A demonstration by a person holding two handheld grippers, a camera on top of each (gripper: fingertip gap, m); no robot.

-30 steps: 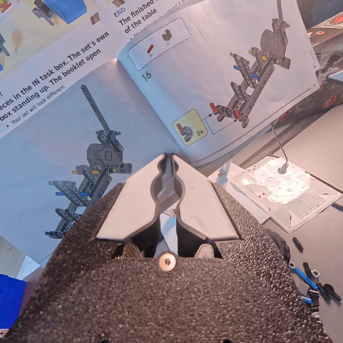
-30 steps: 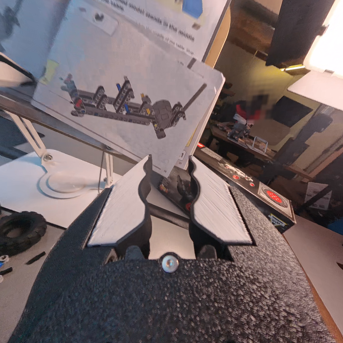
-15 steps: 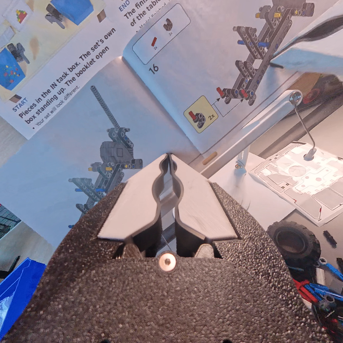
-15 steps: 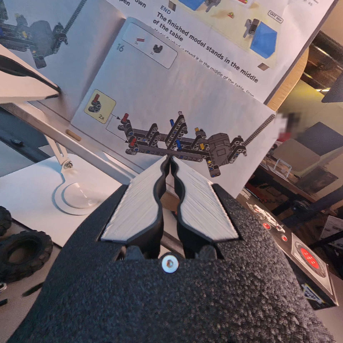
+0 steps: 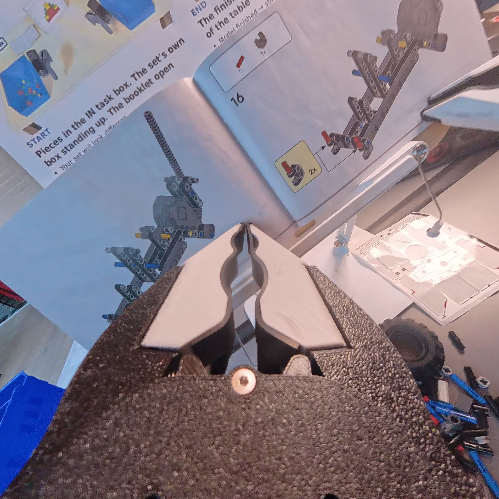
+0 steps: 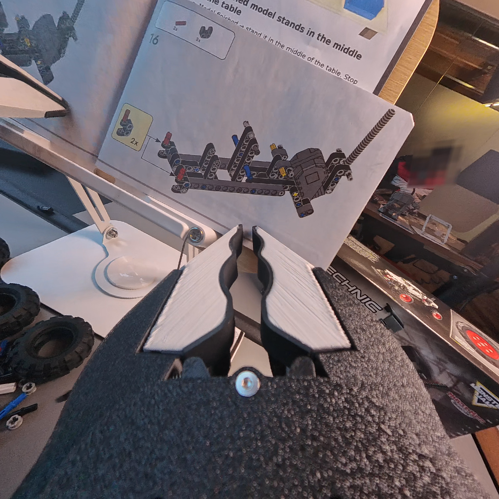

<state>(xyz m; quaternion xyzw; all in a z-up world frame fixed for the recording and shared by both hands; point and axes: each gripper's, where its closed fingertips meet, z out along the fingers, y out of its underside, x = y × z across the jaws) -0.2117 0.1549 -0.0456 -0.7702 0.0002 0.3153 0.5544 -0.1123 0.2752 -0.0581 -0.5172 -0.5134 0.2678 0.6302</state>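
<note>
- The left tongs [image 5: 245, 229] are closed, tips together, right at the bottom edge of the open booklet [image 5: 189, 162], close to its fold. Whether paper is pinched between the tips cannot be told.
- The right tongs [image 6: 247, 229] stand slightly open with a narrow gap at the tips. They hold nothing and sit just below the bottom edge of the booklet's right page.
- The booklet leans upright on a white stand [image 5: 378, 183] at the far side of the table, with a larger printed sheet [image 5: 94, 67] behind it.
- Each tool's finger shows at the edge of the other's view, so the two are near each other in front of the stand.
- On the table to the right of the left tongs lie a sticker sheet [image 5: 432, 270], a black tyre [image 5: 413, 345] and small blue and black parts [image 5: 464, 405]. A blue bin [image 5: 24, 405] is near left.
- To the right of the right tongs lies a dark printed box [image 6: 405, 310].
</note>
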